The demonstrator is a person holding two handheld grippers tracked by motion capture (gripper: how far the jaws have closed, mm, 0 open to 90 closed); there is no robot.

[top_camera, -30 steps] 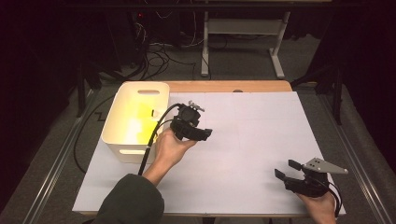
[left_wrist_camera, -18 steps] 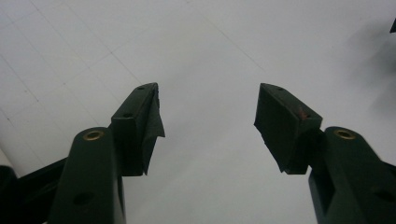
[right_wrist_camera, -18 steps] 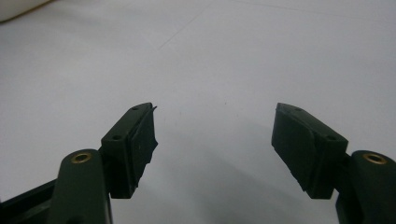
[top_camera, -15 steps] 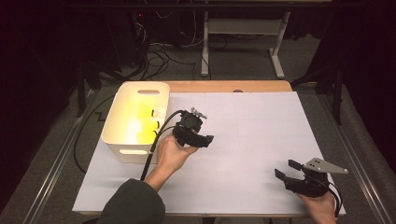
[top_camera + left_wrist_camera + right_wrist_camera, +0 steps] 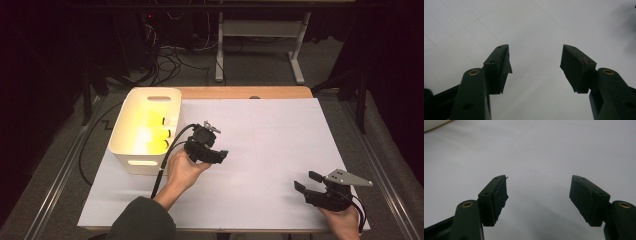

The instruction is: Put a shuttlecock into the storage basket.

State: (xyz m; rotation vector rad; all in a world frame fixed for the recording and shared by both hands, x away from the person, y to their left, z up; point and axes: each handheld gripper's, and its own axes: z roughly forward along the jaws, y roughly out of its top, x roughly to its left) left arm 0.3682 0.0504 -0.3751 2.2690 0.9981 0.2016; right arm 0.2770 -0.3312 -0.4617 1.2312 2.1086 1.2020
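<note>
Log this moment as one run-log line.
left gripper: open, empty, beside white bin | right gripper: open, empty, near table edge | bin: yellow items inside

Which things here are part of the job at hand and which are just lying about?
Part of the job:
- white bin with yellow items inside
- left tongs, open, empty, beside the bin
- right tongs, open, empty

Just lying about:
- white table cover
- cables on the floor
- metal stand behind the table

Cream bin [image 5: 131, 150] with handle cutouts, upright at table's left; yellow items [image 5: 150, 131] inside.
</note>
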